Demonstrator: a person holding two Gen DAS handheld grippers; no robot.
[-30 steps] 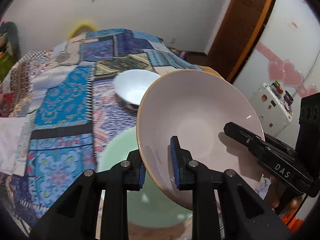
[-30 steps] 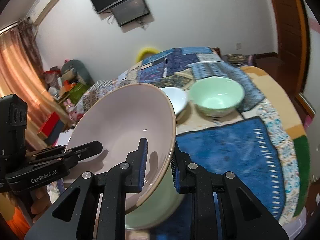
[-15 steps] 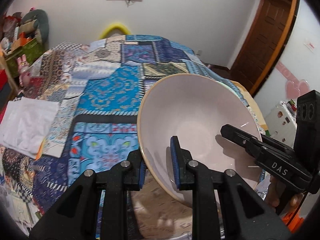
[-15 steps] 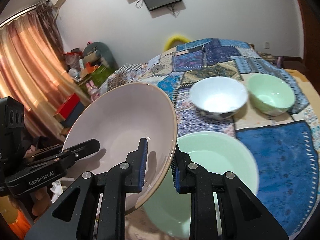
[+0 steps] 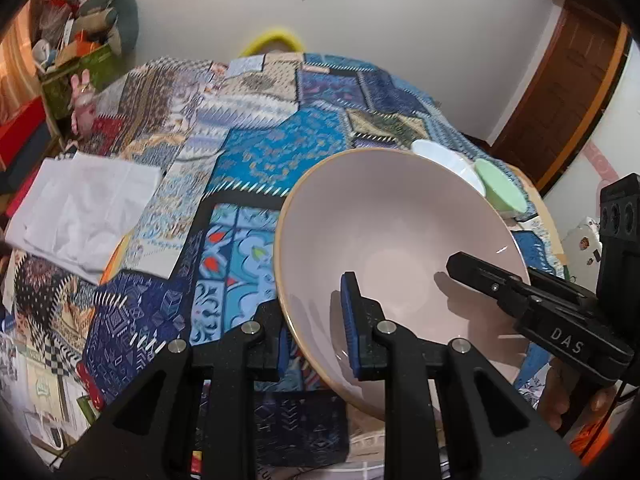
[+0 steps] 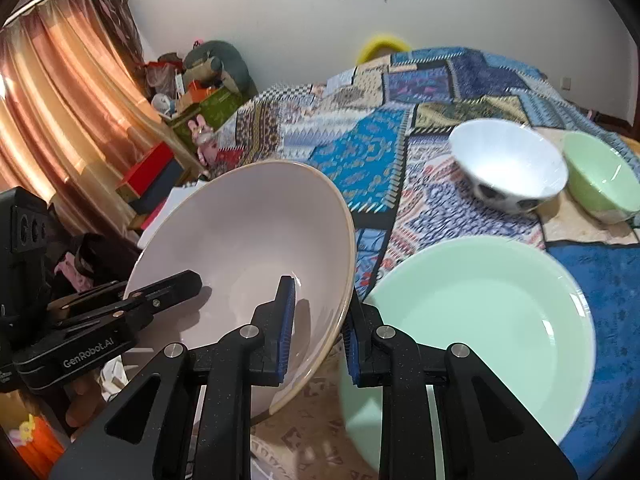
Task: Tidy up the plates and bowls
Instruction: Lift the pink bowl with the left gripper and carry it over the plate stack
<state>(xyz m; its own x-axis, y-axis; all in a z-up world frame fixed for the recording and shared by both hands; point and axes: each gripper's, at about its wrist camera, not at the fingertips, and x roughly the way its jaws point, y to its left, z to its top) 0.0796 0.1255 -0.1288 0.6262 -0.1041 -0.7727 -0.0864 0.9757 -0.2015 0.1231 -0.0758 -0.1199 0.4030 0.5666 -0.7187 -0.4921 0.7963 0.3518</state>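
A large pale pink bowl (image 5: pixel 396 240) with a tan rim is held in the air between both grippers. My left gripper (image 5: pixel 316 328) is shut on its left rim. My right gripper (image 6: pixel 316 328) is shut on its right rim, and also shows in the left wrist view (image 5: pixel 532 300). The left gripper shows in the right wrist view (image 6: pixel 120 312). A large mint green plate (image 6: pixel 480 320) lies on the patchwork cloth to the right of the bowl. A white bowl (image 6: pixel 508 168) and a small green bowl (image 6: pixel 600 176) stand farther back right.
The patchwork cloth (image 5: pixel 256 160) covers the table. A white folded cloth (image 5: pixel 80 208) lies at its left edge. Boxes and clutter (image 6: pixel 192 96) stand by the curtain on the left. A wooden door (image 5: pixel 560 100) is at the right.
Both grippers have carried the pink bowl to the left, away from above the green plate. The plate now lies uncovered to the bowl's right.
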